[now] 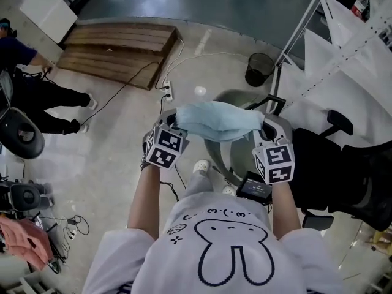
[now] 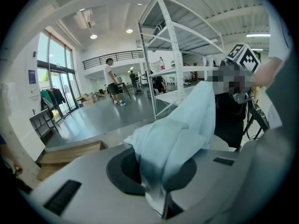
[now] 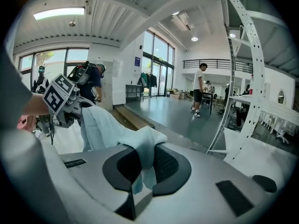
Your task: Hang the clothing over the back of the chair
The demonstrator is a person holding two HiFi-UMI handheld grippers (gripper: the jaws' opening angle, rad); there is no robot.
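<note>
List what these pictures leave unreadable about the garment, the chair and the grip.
- Head view: the garment is bunched between both grippers, so its type and full shape are unknown.
- Head view: the chair is cut off by the right edge and partly behind the right gripper.
- Left gripper view: the left gripper has its pads covered by cloth.

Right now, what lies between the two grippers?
The light-blue garment, one end pinched in the left gripper, the other in the right gripper; seen in the head view.

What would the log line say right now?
left tool: shut on clothing | right tool: shut on clothing | clothing: stretched between tools | chair: not draped yet
</note>
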